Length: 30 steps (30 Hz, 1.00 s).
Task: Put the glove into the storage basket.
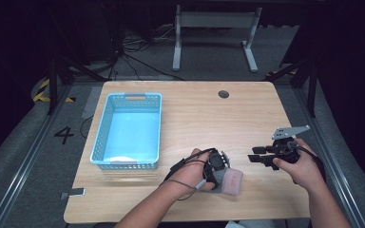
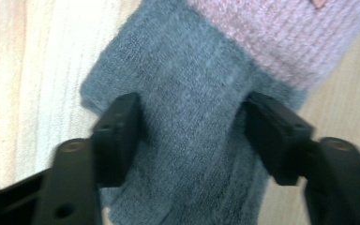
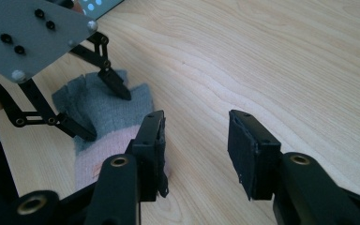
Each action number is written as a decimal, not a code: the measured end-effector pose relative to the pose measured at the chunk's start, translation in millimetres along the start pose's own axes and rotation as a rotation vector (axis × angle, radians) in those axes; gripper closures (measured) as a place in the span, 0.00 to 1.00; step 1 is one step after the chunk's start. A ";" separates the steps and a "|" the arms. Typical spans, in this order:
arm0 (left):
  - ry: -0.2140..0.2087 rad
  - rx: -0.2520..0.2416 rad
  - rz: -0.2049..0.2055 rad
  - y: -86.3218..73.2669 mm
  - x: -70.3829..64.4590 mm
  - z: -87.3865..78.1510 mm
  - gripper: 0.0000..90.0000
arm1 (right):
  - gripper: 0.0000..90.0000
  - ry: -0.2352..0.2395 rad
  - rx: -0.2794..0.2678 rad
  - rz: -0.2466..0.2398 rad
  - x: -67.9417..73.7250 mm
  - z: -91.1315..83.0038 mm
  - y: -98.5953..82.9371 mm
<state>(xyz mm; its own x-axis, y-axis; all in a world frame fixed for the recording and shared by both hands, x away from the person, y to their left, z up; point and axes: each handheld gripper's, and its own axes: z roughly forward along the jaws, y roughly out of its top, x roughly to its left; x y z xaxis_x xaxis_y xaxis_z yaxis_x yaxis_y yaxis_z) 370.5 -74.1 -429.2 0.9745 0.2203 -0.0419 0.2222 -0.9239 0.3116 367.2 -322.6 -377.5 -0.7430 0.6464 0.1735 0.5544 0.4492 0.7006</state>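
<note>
The left hand-held gripper (image 2: 192,131) is down over a grey-and-pink knitted sock (image 2: 201,93) that lies flat on the surface, its jaws spread to either side of the grey part and not yet pinching it — the grasp looks to be the step in hand. In the high view that left hand-held gripper (image 1: 217,167) sits near the front edge of the surface, right of centre, with the sock (image 1: 231,181) showing its pink end just beyond the hand. The next move, I judge, calls for closing the jaws squarely on the knit so that it bunches between them rather than sliding out, then lifting; the pale blue plastic basket (image 1: 102,142), standing empty well apart to the left, is a likely place for it. The right hand-held gripper (image 3: 194,150) hovers near the sock with its jaws wide apart and nothing between them; in the high view the right hand-held gripper (image 1: 262,158) is held just above the wood. The surface (image 1: 199,118) is a light wooden tabletop with a round cable hole (image 1: 223,94) near its far edge. Beyond it the room is dark — grey carpet, loose cables and the white legs of another table (image 1: 214,35).
</note>
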 end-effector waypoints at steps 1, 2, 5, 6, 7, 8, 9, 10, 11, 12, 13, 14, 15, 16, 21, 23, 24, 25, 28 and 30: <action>-0.007 0.003 0.002 0.1 -1.8 -0.9 0.51 | 0.64 -0.003 -0.002 0.002 0.1 -0.6 0.0; -0.018 -0.001 0.018 0.4 -2.8 -1.2 0.58 | 0.64 -0.002 -0.006 0.001 -0.1 -0.9 0.0; -0.033 -0.003 0.006 0.5 -3.5 -1.4 0.69 | 0.64 0.000 -0.013 -0.008 -0.1 -0.7 -0.1; -0.036 -0.005 0.006 0.4 -2.7 -1.5 0.71 | 0.64 -0.001 -0.012 -0.008 0.0 -0.4 0.1; -0.042 -0.005 0.001 0.2 -2.6 -1.7 0.72 | 0.64 -0.001 -0.012 -0.011 0.1 -0.1 0.2; -0.044 -0.007 -0.001 0.0 -2.5 -1.7 0.73 | 0.64 0.002 -0.012 -0.011 0.2 0.3 0.3; -0.045 -0.005 -0.007 -0.1 -2.4 -2.1 0.74 | 0.64 0.003 -0.012 -0.011 0.3 0.5 0.2; -0.043 -0.005 -0.003 0.1 -1.9 -2.5 0.75 | 0.64 0.005 -0.009 -0.011 0.2 0.8 0.1; -0.047 -0.003 -0.008 0.4 -1.5 -3.0 0.75 | 0.64 0.004 -0.009 -0.010 0.1 1.1 0.0; -0.055 -0.008 -0.008 0.4 -0.4 -2.9 0.76 | 0.64 0.003 -0.008 -0.011 -0.2 1.2 -0.2; -0.072 -0.002 -0.014 0.7 2.2 -4.4 0.76 | 0.64 0.002 -0.008 -0.010 -0.3 1.1 -0.4; -0.078 -0.005 -0.021 0.8 4.0 -5.3 0.77 | 0.64 -0.001 -0.008 -0.008 -0.5 0.5 -0.6; -0.081 0.000 -0.019 1.0 5.7 -7.4 0.77 | 0.64 0.001 -0.011 -0.004 -0.7 0.0 -0.8; -0.076 -0.001 -0.022 0.9 6.1 -9.3 0.77 | 0.64 0.003 -0.012 -0.006 -1.3 -0.5 -1.0; -0.064 -0.042 -0.023 0.3 6.5 -30.2 0.78 | 0.64 -0.003 -0.010 0.004 -5.0 -0.5 -2.7; -0.054 -0.060 -0.031 -0.8 6.7 -38.5 0.77 | 0.64 -0.005 -0.009 0.007 -5.8 0.5 -3.4; -0.051 -0.068 -0.034 -1.5 7.0 -41.4 0.78 | 0.64 -0.004 -0.006 0.007 -5.8 1.0 -3.5; -0.052 -0.092 -0.045 -3.3 6.8 -46.2 0.77 | 0.64 -0.005 -0.005 0.007 -5.6 1.5 -3.5; -0.068 -0.112 -0.044 -6.7 8.4 -55.7 0.77 | 0.64 -0.007 -0.001 0.008 -4.8 2.8 -2.9; -0.063 -0.131 -0.049 -9.7 8.9 -63.8 0.77 | 0.64 -0.005 0.000 0.007 -5.0 3.6 -2.8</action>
<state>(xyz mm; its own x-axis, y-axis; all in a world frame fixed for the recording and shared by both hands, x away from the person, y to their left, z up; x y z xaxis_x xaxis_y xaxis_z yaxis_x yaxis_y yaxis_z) 375.1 -43.2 -372.0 0.9634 0.2407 -0.1182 0.2681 -0.8625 0.4291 370.7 -324.9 -382.8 -0.7374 0.6523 0.1753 0.5594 0.4444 0.6996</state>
